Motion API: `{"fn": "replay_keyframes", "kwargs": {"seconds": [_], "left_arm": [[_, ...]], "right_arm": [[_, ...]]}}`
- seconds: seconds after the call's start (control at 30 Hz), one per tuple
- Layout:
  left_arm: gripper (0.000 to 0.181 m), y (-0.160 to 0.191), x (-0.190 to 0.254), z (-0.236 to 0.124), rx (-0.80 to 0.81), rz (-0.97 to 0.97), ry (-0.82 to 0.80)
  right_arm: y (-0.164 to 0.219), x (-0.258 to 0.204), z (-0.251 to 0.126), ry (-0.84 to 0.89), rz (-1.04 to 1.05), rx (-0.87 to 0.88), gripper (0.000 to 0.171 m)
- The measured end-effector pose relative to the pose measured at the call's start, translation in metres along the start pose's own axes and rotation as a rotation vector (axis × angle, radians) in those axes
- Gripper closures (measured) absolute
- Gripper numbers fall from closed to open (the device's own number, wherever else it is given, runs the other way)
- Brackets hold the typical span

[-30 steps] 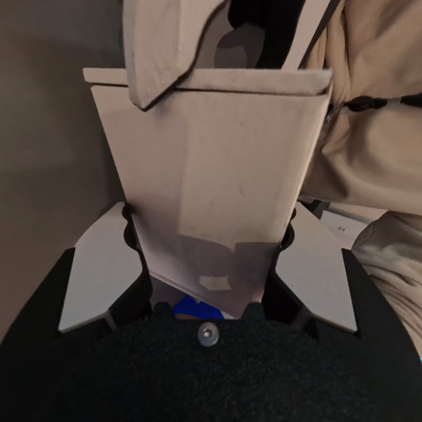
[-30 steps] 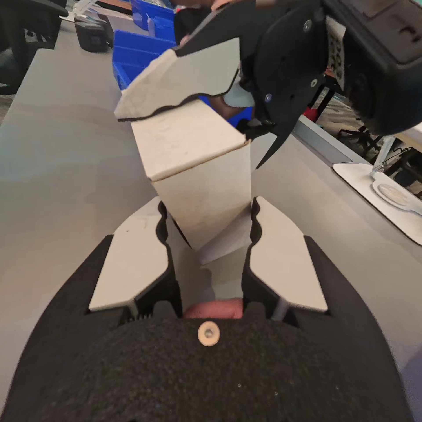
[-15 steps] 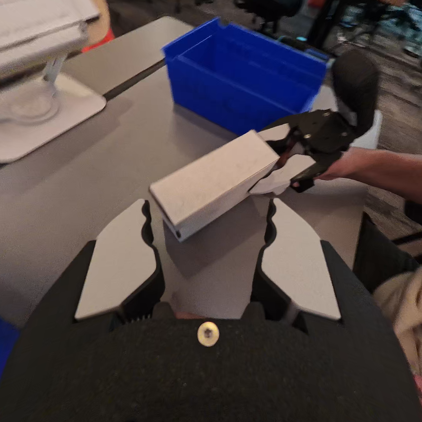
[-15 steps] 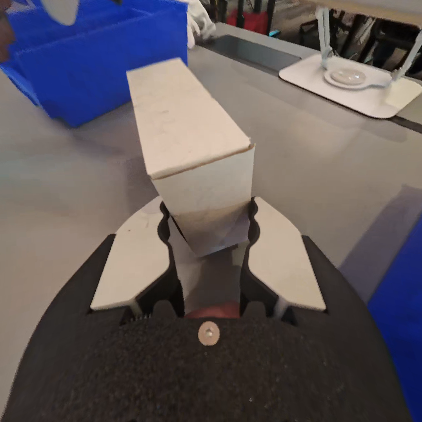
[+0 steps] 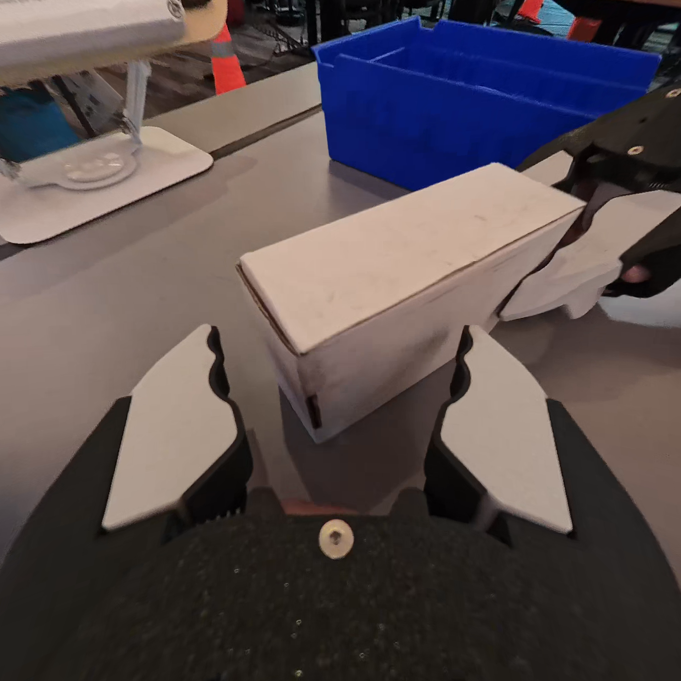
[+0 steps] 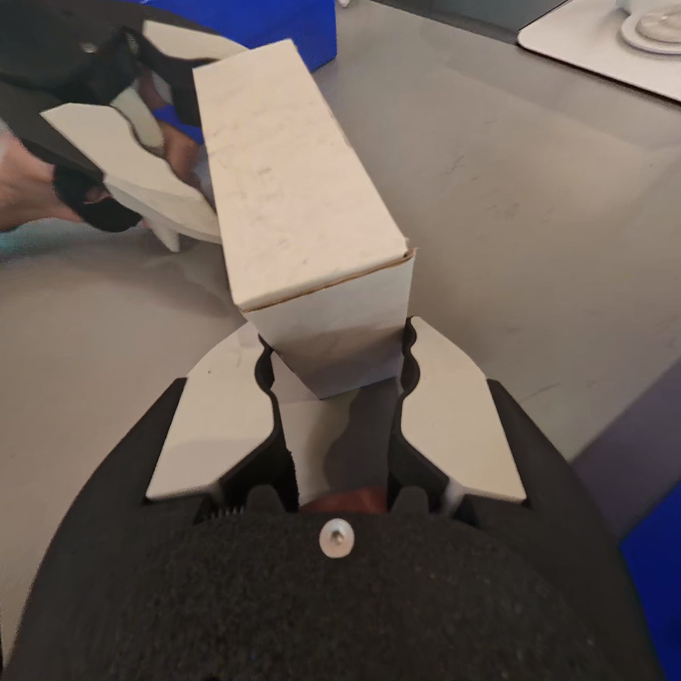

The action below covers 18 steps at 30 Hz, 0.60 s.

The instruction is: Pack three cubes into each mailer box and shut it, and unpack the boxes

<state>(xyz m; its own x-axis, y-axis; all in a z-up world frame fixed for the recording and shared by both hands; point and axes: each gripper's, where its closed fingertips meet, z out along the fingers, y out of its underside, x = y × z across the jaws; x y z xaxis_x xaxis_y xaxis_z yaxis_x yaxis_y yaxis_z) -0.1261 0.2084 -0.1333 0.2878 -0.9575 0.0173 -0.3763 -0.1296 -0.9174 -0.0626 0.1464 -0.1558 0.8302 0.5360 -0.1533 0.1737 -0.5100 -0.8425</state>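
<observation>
Grey tabletop (image 5: 110, 294), blue bin (image 5: 460, 110), right tongs (image 6: 337, 342) gripping mailer box (image 6: 294, 191), left tongs (image 5: 339, 346) open.

One white mailer box (image 5: 398, 280), closed. Two grippers: left gripper (image 5: 341, 372), right gripper (image 6: 335, 353). One blue bin (image 5: 460, 110) in left wrist view; blue patch at right wrist view's lower right edge possibly a second bin. One white stand base (image 5: 92, 184). Two orange cones (image 5: 226, 62), far one partly cropped.

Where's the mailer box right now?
The mailer box is held by one end in the right claw, near the blue bin; the left claw is open alongside.
</observation>
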Motion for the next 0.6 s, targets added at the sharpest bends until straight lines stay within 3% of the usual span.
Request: {"fn": "replay_keyframes", "kwargs": {"seconds": [0.2, 0.27, 0.4, 0.5, 0.6], "left_arm": [[0.074, 0.004, 0.017, 0.01, -0.034, -0.023, 0.242], [0.092, 0.005, 0.022, 0.008, -0.042, -0.01, 0.307], [0.097, 0.006, 0.023, 0.007, -0.042, 0.011, 0.315], [0.099, 0.007, 0.022, 0.005, -0.039, 0.029, 0.305], [0.101, 0.008, 0.023, 0.003, -0.041, 0.035, 0.303]], "right_arm": [[0.003, -0.003, -0.003, 0.001, -0.029, 0.001, 0.103], [0.0, 0.001, -0.006, 0.043, -0.024, 0.014, 0.096], [-0.03, -0.001, -0.035, 0.205, -0.099, 0.049, 0.096], [-0.068, -0.02, -0.064, 0.362, -0.387, 0.099, 0.116], [-0.081, -0.043, -0.055, 0.382, -0.657, 0.007, 0.136]]}}
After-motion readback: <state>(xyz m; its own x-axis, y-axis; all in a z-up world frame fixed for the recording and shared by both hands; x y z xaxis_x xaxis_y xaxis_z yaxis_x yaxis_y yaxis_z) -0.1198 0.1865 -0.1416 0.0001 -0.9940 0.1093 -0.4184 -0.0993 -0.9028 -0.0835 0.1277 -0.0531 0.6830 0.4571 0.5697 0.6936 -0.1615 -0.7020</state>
